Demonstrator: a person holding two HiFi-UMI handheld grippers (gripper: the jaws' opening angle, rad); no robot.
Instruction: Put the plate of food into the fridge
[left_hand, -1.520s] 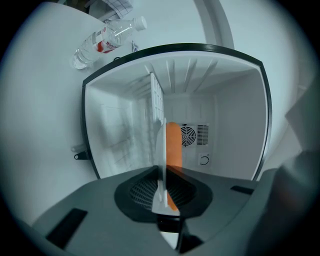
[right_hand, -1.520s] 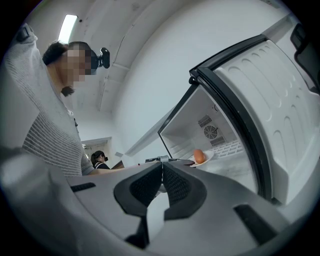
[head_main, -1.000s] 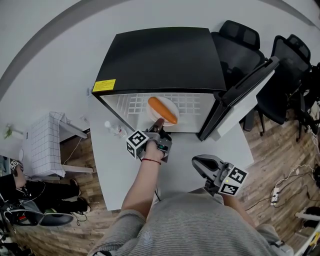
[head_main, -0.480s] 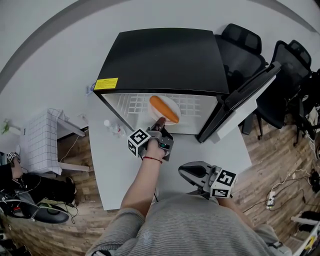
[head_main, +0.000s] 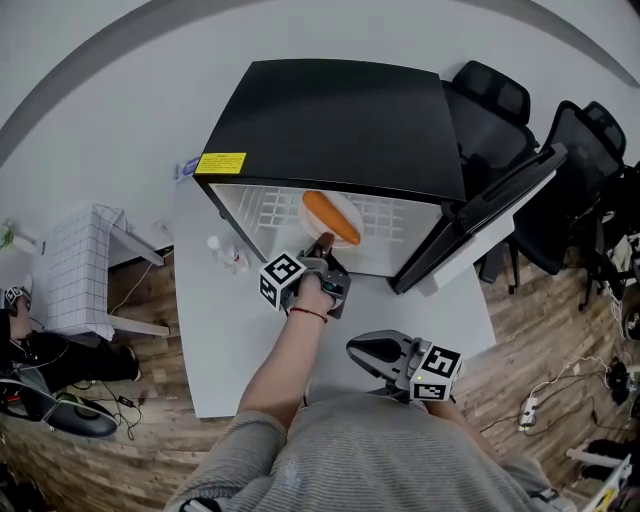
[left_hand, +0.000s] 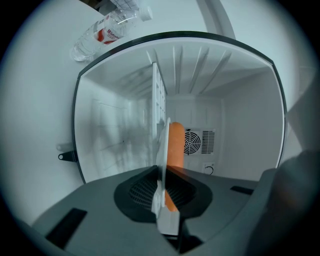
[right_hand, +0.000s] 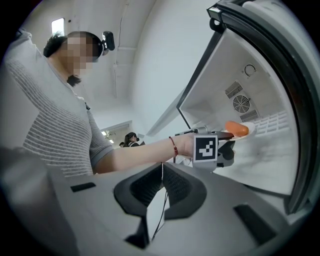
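White plate (left_hand: 162, 145), rim between jaws of left gripper (head_main: 322, 248).

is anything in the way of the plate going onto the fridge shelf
Nothing visible. The fridge door is swung wide open to the right. The left gripper, its fingers shut on the plate's edge, holds the plate inside the opening over the wire shelf. The water bottle sits outside, left of the fridge.
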